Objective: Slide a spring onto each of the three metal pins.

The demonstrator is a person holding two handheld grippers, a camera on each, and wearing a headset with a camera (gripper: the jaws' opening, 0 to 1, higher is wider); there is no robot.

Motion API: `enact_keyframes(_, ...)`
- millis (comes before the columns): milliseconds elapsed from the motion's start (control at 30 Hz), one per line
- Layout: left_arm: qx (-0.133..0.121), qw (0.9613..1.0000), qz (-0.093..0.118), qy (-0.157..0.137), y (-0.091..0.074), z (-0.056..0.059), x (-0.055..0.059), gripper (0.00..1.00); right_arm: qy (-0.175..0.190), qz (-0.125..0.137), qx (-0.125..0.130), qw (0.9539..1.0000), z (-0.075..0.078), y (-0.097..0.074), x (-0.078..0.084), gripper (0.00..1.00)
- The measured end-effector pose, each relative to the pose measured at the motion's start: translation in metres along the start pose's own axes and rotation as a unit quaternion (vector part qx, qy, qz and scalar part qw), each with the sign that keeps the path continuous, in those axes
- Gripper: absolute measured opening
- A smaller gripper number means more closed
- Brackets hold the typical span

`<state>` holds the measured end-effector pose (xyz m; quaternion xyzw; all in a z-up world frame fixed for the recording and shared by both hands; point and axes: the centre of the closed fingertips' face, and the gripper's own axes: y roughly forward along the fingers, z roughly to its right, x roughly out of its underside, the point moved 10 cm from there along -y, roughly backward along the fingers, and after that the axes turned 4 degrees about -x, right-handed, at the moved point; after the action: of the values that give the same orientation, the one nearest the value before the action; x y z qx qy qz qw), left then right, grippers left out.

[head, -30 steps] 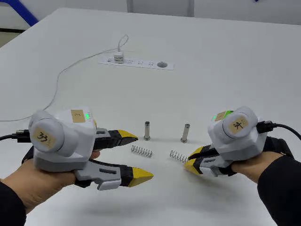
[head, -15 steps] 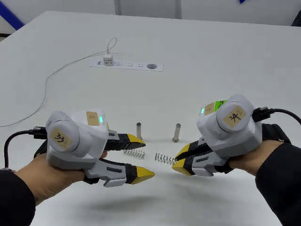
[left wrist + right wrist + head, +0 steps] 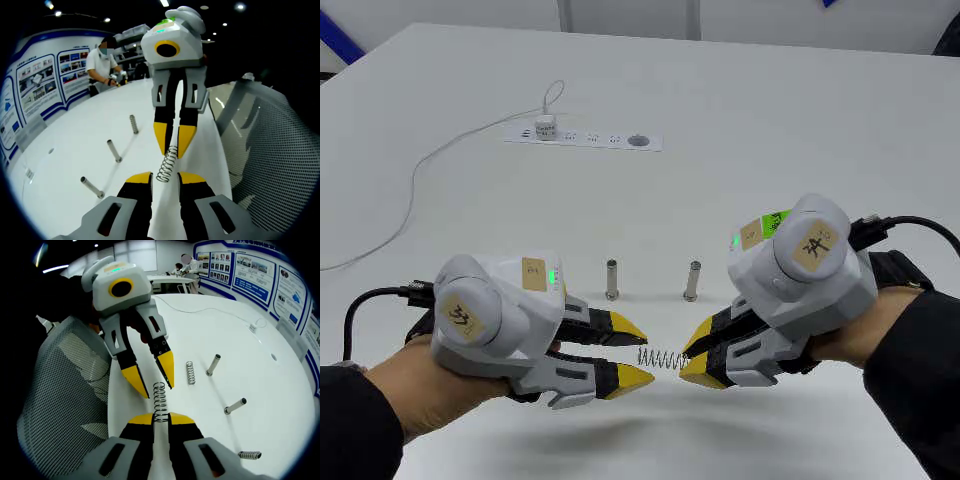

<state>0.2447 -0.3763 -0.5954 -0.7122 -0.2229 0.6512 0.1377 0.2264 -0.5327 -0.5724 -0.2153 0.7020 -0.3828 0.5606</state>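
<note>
Whereas the bench [image 3: 770, 130] had carried every part a second earlier, the right tongs [image 3: 692, 358] and the gaping left tongs [image 3: 635, 352] had met near the bare pins [image 3: 612, 278], and one spring [image 3: 660, 357] hung between them, one end clamped by the right pair, apparently ready for threading.

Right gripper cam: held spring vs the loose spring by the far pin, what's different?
Grip: the held spring is clamped by one end in the right gripper; the loose spring lies untouched.
Place: the held spring's free end sits between the open jaws of the left gripper; the loose spring lies flat on the table beside a pin.
Shared: both are bare metal coil springs, and neither is on a pin yet.
</note>
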Motion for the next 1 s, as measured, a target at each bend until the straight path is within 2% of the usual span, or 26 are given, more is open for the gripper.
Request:
enact_keyframes(267, 0.008, 0.9999, 0.002, 0.011, 0.001, 0.002, -0.001, 0.13, -0.003, -0.003, -0.012, 0.9999, -0.003, -0.006, -0.003, 0.11)
enact_keyframes(633, 0.004, 0.9999, 0.007, 0.011, 0.002, 0.001, -0.003, 0.11, -0.008, 0.043, -0.007, 0.9990, -0.004, -0.024, -0.024, 0.11)
enact_keyframes(1000, 0.000, 0.9999, 0.013, 0.009, 0.001, 0.000, -0.007, 0.11, -0.023, 0.076, 0.001, 0.9969, -0.007, -0.023, -0.040, 0.11)
